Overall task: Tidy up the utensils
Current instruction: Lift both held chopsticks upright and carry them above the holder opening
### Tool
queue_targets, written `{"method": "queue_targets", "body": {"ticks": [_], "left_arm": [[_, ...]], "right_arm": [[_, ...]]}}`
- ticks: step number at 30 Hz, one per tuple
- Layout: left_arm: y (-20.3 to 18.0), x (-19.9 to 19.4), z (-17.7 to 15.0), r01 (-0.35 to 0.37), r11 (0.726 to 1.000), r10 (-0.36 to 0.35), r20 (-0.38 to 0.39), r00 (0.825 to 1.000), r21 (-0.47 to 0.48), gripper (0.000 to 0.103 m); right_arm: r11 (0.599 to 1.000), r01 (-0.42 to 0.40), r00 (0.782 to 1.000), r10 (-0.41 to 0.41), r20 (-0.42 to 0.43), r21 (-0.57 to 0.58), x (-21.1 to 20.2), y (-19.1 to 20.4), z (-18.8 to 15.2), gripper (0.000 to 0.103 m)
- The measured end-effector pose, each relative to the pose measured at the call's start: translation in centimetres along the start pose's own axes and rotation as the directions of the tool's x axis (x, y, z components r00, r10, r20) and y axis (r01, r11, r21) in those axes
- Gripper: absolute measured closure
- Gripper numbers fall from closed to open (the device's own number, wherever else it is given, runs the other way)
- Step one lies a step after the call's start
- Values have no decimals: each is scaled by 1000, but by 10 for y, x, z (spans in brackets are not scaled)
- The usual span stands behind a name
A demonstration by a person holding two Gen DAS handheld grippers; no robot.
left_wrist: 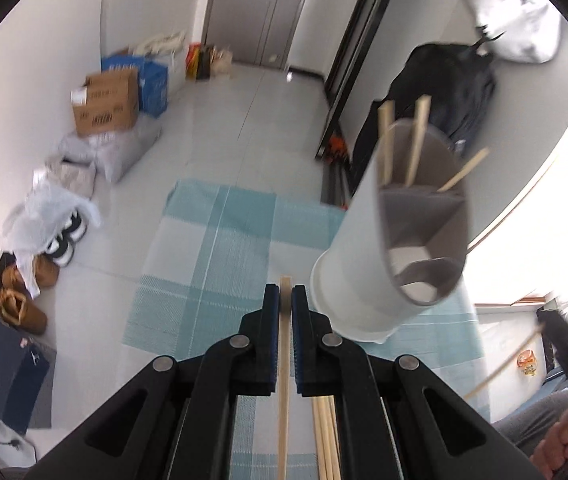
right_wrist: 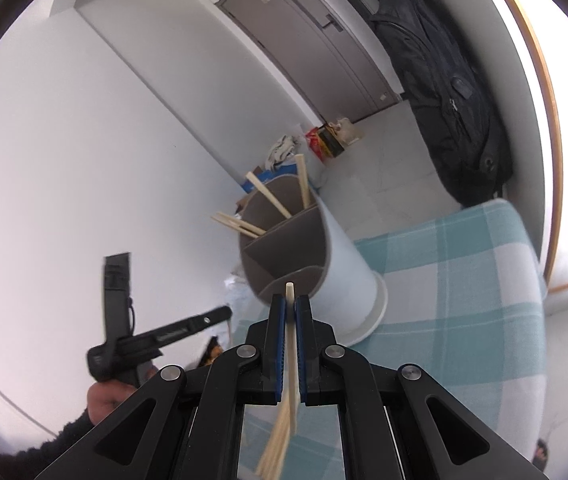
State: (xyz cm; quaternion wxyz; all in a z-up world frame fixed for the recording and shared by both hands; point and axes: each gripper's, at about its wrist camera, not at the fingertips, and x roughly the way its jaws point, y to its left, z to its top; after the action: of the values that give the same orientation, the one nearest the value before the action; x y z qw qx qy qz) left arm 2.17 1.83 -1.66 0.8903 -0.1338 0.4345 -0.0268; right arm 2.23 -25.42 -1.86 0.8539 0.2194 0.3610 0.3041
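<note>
A white utensil holder with grey dividers stands on the teal plaid cloth, several wooden chopsticks leaning in its far compartment. My left gripper is shut on one chopstick, lifted just left of the holder's base. More loose chopsticks lie on the cloth beneath it. In the right wrist view my right gripper is shut on another chopstick, its tip close to the holder's near rim. The lower end of that chopstick is blurred. The left gripper shows at the left.
Shoes, cardboard boxes and bags line the floor at the left wall. A black backpack hangs at the right near a grey door. The cloth-covered table ends just beyond the holder.
</note>
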Motion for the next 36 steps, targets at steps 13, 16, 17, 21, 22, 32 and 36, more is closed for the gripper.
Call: {"method": "queue_targets", "body": {"ticks": [13, 16, 17, 21, 22, 32, 36], "left_arm": [[-11, -39, -9, 11, 996, -16, 59, 998, 89, 101], [-20, -49, -10, 15, 993, -23, 69, 997, 118, 101], [-20, -50, -10, 14, 992, -23, 71, 997, 124, 101], [-23, -57, -8, -2, 990, -10, 87, 996, 142, 101], [-23, -59, -8, -2, 990, -11, 91, 996, 139, 101], [-35, -82, 1, 9, 988, -30, 133, 991, 157, 101], [-39, -88, 13, 20, 987, -44, 142, 989, 162, 101]], "right_arm": [[987, 48, 998, -43, 36, -156, -3, 45, -9, 99], [977, 57, 998, -50, 43, -205, -3, 58, -13, 99], [973, 64, 997, -55, 45, -222, -3, 63, -14, 99], [961, 90, 996, -79, 52, -261, 0, 75, -14, 99], [961, 89, 996, -78, 52, -262, 0, 77, -13, 99], [953, 80, 995, -60, 79, -292, -10, 94, 6, 99], [955, 62, 996, -40, 83, -289, -14, 97, 20, 99]]}}
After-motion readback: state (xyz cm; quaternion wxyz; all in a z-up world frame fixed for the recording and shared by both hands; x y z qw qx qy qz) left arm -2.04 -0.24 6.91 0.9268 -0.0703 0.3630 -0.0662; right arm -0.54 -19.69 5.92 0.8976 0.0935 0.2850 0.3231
